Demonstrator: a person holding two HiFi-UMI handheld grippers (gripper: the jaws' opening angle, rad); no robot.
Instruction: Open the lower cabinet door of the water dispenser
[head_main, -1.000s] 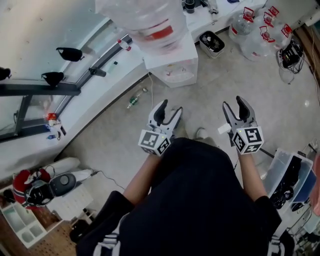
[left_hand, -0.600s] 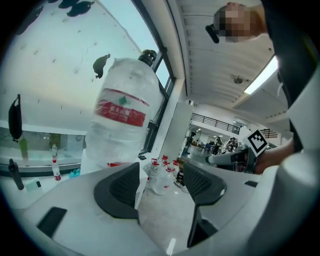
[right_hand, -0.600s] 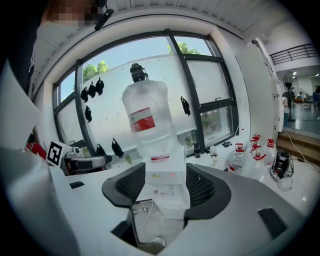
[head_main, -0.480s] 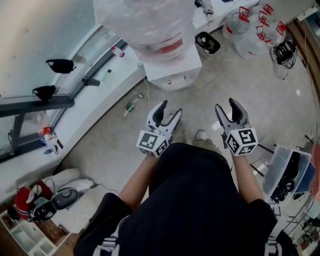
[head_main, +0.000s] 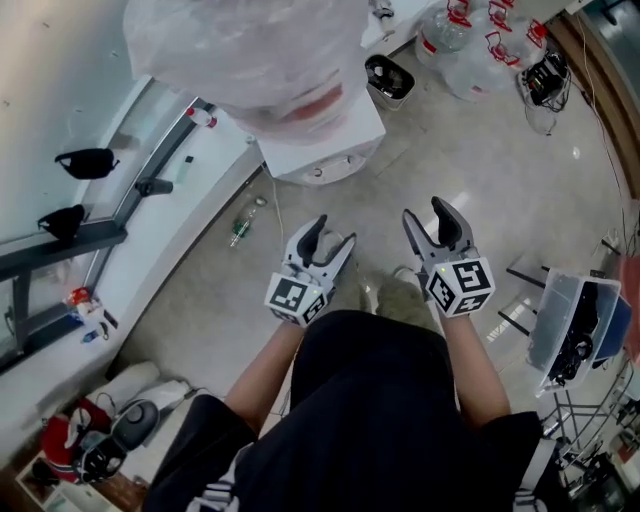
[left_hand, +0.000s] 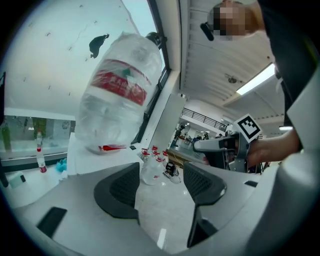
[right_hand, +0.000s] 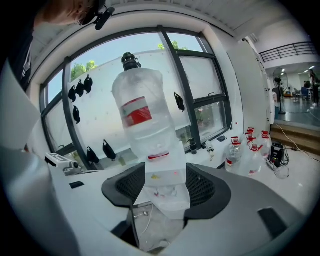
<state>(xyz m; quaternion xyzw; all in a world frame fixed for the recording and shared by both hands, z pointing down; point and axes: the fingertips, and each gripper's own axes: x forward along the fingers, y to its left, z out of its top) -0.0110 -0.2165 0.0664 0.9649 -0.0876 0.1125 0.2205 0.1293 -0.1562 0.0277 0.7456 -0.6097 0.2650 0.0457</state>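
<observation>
**Both grippers wide and empty, short of the water dispenser**

The water dispenser (head_main: 340, 150) stands on the floor against the window sill, ahead of the person. The head view looks down on its top, so its lower cabinet door does not show there. In the right gripper view the jaws cover the low part of its front.

One large clear bottle (head_main: 250, 50) with a red label sits on top of the dispenser. I cannot tell how much water it holds.

On the near side of the dispenser, well apart from it, the left gripper (head_main: 331, 236) and the right gripper (head_main: 428, 216) are held side by side. Each has its jaws spread wide with nothing between them. Only bare floor shows in the left gap, and the distant dispenser front shows in the right gap.

Other containers, placed from the dispenser as the head view shows them:
- One small black bin (head_main: 388, 78) sits just beyond it to the right, with dark items inside that are too small to name.
- Further right of the bin is a cluster of spare water bottles (right_hand: 252, 159) with red handles, at least three of them, all clear.
- Far to the dispenser's right, near the person, one clear plastic box (head_main: 560, 320) holds a tangle of dark gear.
- One small green bottle (head_main: 240, 228) lies on its side on the floor, just left of the dispenser's base.
</observation>
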